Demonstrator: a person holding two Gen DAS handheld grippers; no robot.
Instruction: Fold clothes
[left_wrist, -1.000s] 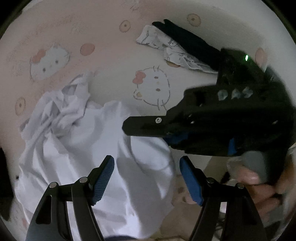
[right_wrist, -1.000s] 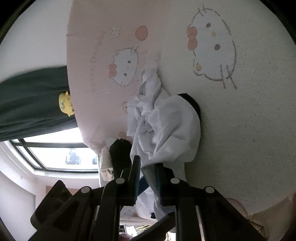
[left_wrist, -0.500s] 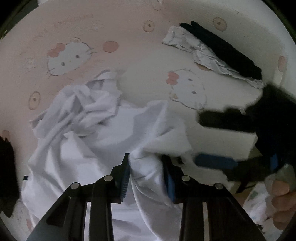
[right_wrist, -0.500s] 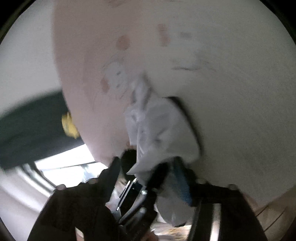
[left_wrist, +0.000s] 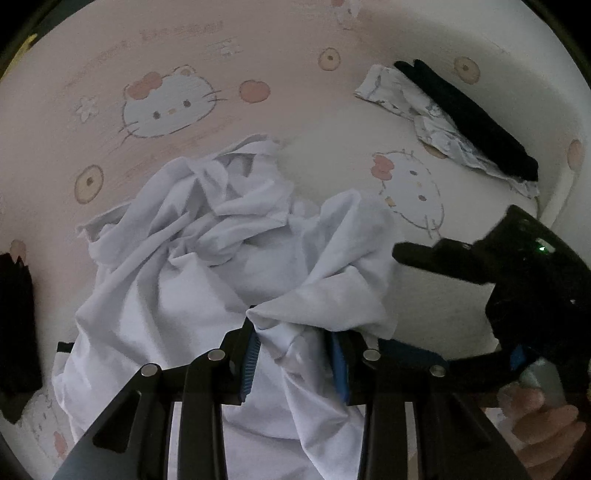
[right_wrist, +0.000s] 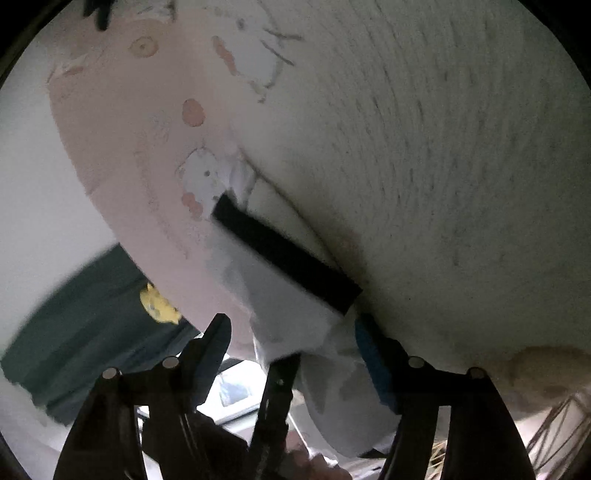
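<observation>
A crumpled white garment (left_wrist: 192, 266) lies on a pink cartoon-cat bedsheet (left_wrist: 177, 62). My left gripper (left_wrist: 295, 354) is shut on a bunched fold at the garment's near edge, blue pads pressed into the cloth. To its right, held in a hand (left_wrist: 543, 417), my right gripper (left_wrist: 402, 301) has its jaws opening wide around the same corner. In the right wrist view the right gripper (right_wrist: 291, 325) straddles the white garment (right_wrist: 280, 314), and its pads do not press on it. A black finger of the left gripper (right_wrist: 288, 266) crosses that cloth.
A patterned white cloth (left_wrist: 424, 110) and a black garment (left_wrist: 472, 118) lie at the sheet's far right. Another dark item (left_wrist: 14, 314) sits at the left edge. Beyond the bed hangs a dark green fabric (right_wrist: 85, 332) with a yellow figure (right_wrist: 159, 302).
The left gripper closed on a fold of the white garment and shifted along it. The right gripper let go of the cloth, opened wide, rolled and sank toward the bed.
</observation>
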